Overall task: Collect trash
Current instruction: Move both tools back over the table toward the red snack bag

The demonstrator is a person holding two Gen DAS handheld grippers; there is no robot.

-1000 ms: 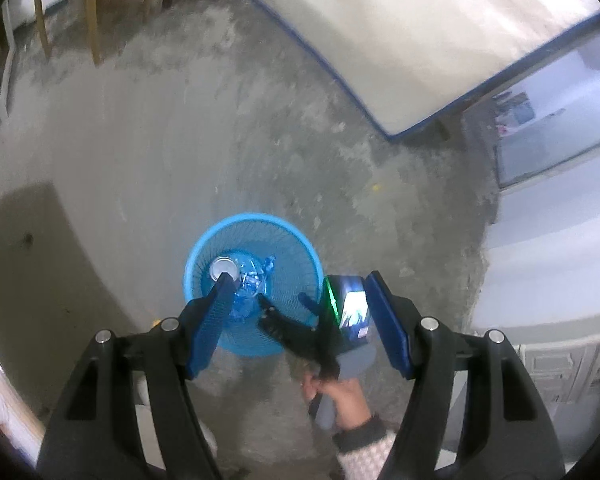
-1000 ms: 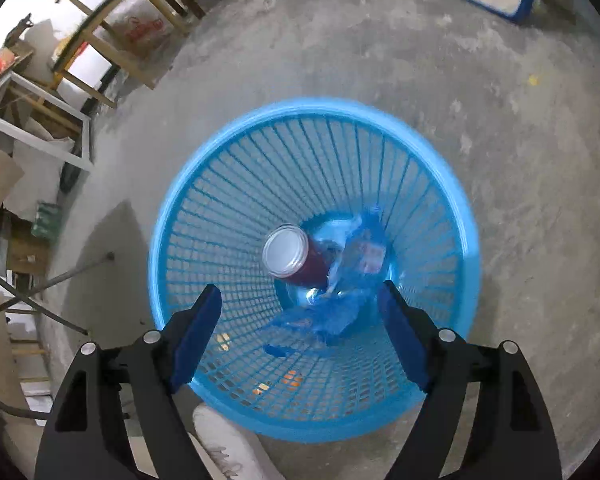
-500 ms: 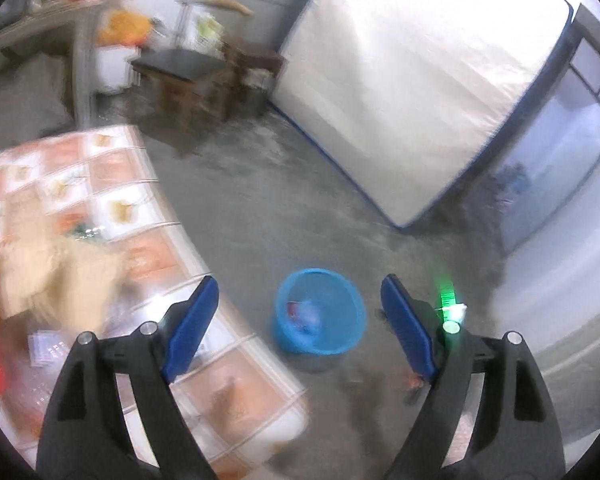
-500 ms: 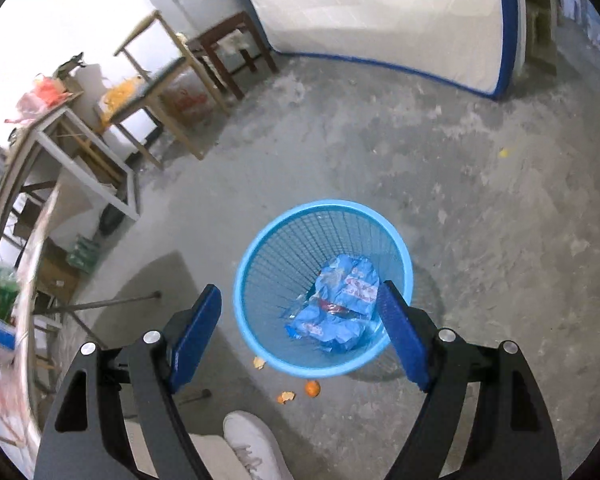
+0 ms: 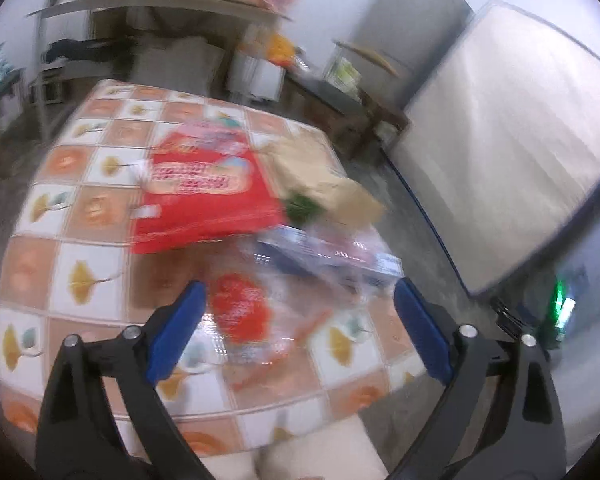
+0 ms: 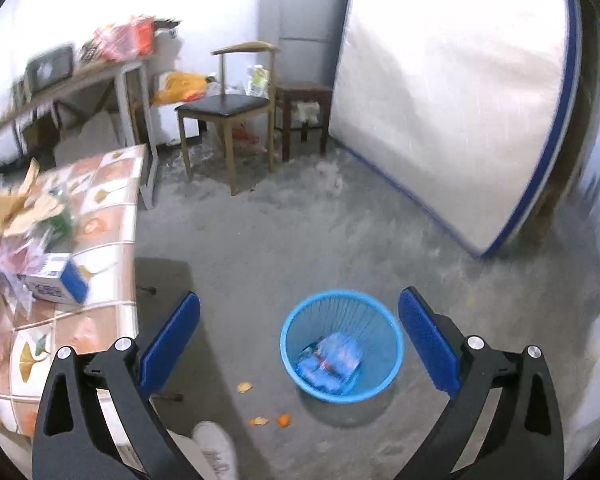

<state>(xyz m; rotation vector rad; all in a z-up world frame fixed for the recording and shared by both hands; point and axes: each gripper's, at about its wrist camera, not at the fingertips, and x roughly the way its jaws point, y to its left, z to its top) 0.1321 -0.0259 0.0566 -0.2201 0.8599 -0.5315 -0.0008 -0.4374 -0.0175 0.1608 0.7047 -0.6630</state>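
Both hand-held grippers have their blue pads spread wide with nothing between them. Seen from its own camera, the left hand-held gripper [image 5: 296, 324] hangs over the near edge of the table [image 5: 80, 248], which is covered in a tiled orange-and-white cloth with leaf prints. Trash is heaped on that table: a large red bag [image 5: 204, 188] lies flat toward the middle, crumpled brown paper [image 5: 320, 176] sits to its right, and a clear plastic wrapper with a red print [image 5: 256, 316] lies nearest, framed between the spread pads (this whole view is blurred, so finer detail cannot be read). A blue-and-white box [image 5: 332, 256] rests just beyond the wrapper, near the table's right edge.

The right hand-held gripper [image 6: 300, 340] is held over the concrete floor [image 6: 300, 232], well above a blue mesh basket [image 6: 342, 346]. Inside the basket lies a crumpled blue plastic wrapper [image 6: 332, 360]. On the floor just left of the basket are bits of orange peel [image 6: 268, 412], and a white shoe [image 6: 216, 452] shows at the bottom edge. The table's corner [image 6: 112, 240] stands at the left of this view, with the same blue-and-white box [image 6: 54, 284] near its edge. A wooden chair [image 6: 228, 108] with a dark seat and a white mattress [image 6: 452, 100] leaning upright stand at the back.
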